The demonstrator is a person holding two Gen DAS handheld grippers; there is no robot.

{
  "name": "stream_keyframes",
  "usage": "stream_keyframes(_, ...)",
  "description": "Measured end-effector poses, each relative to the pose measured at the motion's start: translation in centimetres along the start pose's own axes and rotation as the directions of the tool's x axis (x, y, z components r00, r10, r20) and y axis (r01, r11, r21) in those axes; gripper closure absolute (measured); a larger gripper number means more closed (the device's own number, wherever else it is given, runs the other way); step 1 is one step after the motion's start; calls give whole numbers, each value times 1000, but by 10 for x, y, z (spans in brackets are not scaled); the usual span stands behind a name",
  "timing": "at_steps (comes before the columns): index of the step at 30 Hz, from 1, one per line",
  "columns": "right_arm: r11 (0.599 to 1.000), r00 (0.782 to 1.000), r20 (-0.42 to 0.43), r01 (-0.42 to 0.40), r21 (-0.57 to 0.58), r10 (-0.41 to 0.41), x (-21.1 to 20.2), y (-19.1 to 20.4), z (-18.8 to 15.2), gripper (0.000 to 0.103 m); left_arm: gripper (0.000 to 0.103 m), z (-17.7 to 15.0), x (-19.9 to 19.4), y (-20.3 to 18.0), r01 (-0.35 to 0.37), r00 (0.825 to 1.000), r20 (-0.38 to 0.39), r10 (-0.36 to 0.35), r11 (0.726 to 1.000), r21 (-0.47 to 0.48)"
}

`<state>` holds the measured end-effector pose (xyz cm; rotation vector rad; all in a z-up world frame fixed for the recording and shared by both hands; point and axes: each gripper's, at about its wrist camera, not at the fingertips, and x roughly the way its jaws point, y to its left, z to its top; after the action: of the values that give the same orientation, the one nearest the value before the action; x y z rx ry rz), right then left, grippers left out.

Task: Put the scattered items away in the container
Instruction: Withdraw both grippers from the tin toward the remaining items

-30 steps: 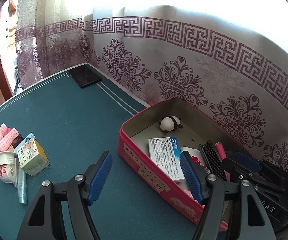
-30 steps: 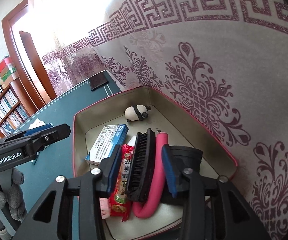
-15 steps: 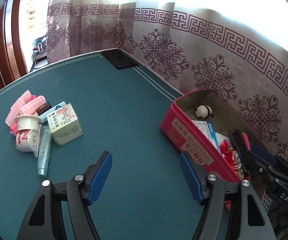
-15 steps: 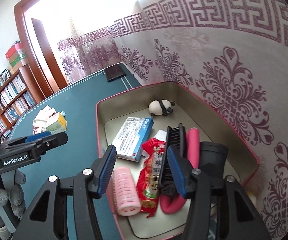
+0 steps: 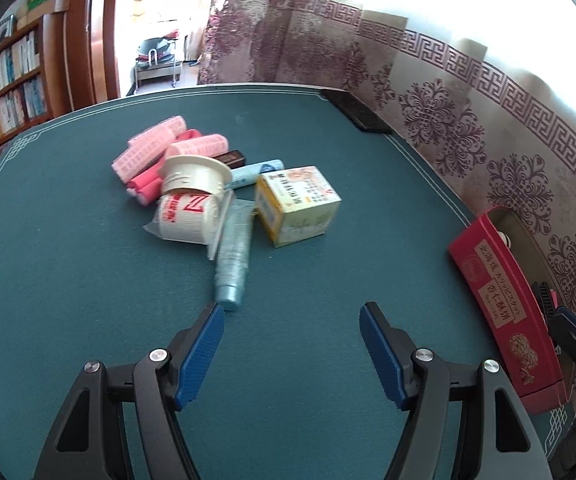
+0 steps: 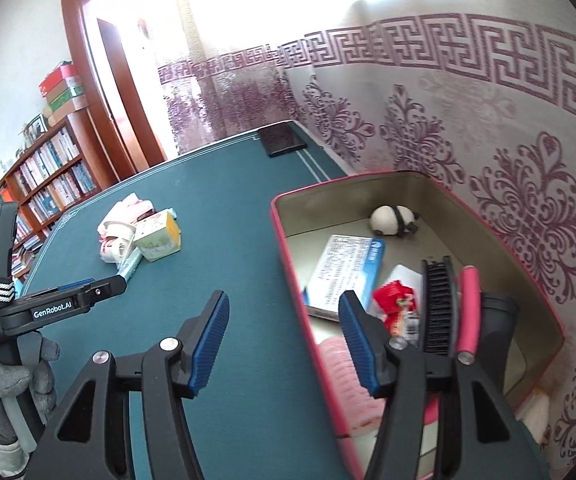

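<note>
A pile lies on the green table [image 5: 67, 280]: pink hair rollers [image 5: 155, 148], a white cup [image 5: 189, 204], a pale blue tube [image 5: 233, 258] and a yellow-white box [image 5: 296, 204]. My left gripper [image 5: 292, 312] is open and empty, just short of the tube's cap. The red tin [image 6: 300, 280] holds a panda toy [image 6: 392, 220], a blue-white box [image 6: 348, 270], a red packet [image 6: 398, 306], a black comb [image 6: 438, 300] and pink rollers [image 6: 340, 372]. My right gripper [image 6: 283, 304] is open and empty over the tin's left wall.
A black phone [image 5: 358, 114] lies at the table's far corner. A patterned curtain [image 6: 488, 140] hangs right behind the tin. Bookshelves [image 6: 43, 172] and a wooden door frame stand beyond the table's far left. The left gripper also shows in the right wrist view [image 6: 115, 282].
My left gripper has swung left from the tin to the pile. My right gripper has let go of the comb and roller in the tin, opened wider and drawn back to the left.
</note>
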<state>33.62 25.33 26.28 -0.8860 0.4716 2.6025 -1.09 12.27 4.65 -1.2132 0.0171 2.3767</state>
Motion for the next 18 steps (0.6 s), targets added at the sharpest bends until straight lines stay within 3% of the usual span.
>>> stream_keyframes(9, 996, 997, -43, -63, -56, 61, 17, 38, -4, 36, 31, 7, 5, 46, -60, 998, 1, 61, 994, -89)
stream_keyframes(18, 988, 990, -92, -116, -106, 106, 38, 68, -9, 32, 31, 29, 23, 57, -103, 995, 7, 104, 994, -44)
